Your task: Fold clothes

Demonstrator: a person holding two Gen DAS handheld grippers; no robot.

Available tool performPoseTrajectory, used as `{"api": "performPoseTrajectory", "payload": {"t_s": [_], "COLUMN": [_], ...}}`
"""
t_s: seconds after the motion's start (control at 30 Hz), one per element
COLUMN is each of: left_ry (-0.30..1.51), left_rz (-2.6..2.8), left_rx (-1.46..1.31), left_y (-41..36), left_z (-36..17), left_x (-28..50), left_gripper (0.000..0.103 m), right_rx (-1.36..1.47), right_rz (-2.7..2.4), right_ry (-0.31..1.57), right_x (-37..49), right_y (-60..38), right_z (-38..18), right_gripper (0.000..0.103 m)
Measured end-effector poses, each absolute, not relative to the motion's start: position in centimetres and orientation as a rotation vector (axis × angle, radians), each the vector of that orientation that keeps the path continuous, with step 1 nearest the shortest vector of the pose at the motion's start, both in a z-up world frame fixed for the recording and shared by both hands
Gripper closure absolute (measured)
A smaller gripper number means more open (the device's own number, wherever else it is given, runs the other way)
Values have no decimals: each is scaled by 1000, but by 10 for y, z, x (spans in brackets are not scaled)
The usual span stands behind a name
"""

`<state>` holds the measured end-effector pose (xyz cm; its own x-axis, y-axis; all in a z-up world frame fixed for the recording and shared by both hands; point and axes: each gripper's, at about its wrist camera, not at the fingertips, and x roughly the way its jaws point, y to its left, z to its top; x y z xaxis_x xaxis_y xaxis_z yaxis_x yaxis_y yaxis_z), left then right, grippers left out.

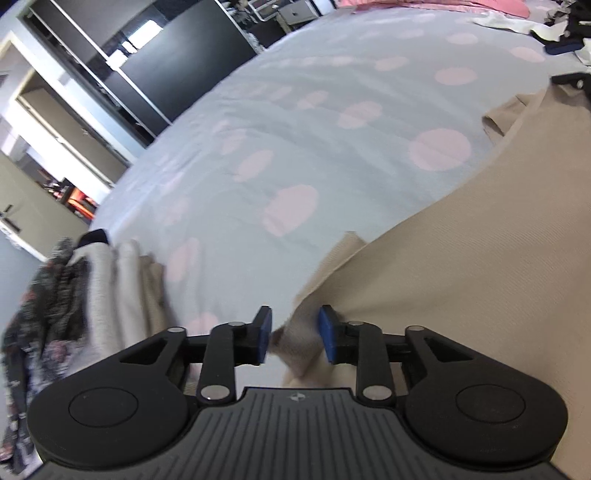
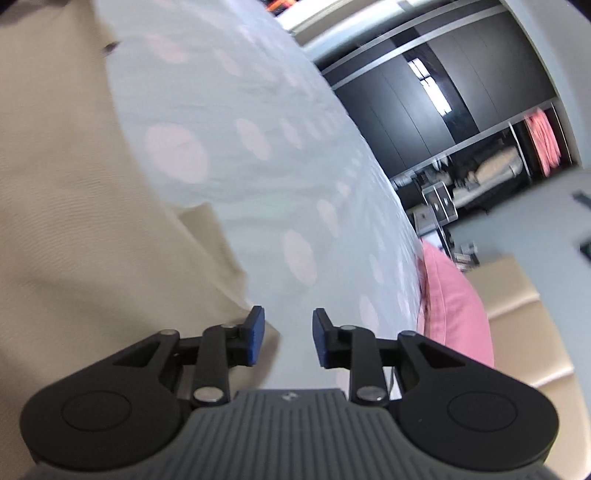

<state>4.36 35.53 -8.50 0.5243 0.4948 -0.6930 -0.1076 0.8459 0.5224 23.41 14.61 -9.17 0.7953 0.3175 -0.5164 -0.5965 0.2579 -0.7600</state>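
A beige garment (image 1: 480, 266) lies spread on the grey bedspread with pink dots (image 1: 295, 129). My left gripper (image 1: 295, 334) is open, its blue pads on either side of a bunched corner of the garment, not closed on it. In the right wrist view the same beige garment (image 2: 74, 221) covers the left side. My right gripper (image 2: 288, 339) is open and empty, its left pad at the garment's edge, over the bedspread (image 2: 258, 147).
A stack of folded clothes (image 1: 110, 295) with a dark patterned piece (image 1: 44, 302) sits at the left. Loose clothes (image 1: 554, 33) lie at the bed's far end. A pink pillow (image 2: 454, 310) lies at the bed's edge. Dark wardrobes (image 2: 424, 103) stand beyond.
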Motion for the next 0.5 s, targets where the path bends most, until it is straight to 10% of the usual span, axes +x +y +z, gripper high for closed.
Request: {"api": "performPoseTrajectory", "payload": {"t_s": [0.5], "left_ry": [951], "left_rz": [397], "left_rx": [-88], "left_y": [347], "left_z": [-53], "left_x": [-51], "left_gripper": [52], "right_rx": [-474], "right_rz": [737], "right_ry": [831], "right_x": [222], "right_y": [68], "right_z": [-41], "right_gripper": [51]}}
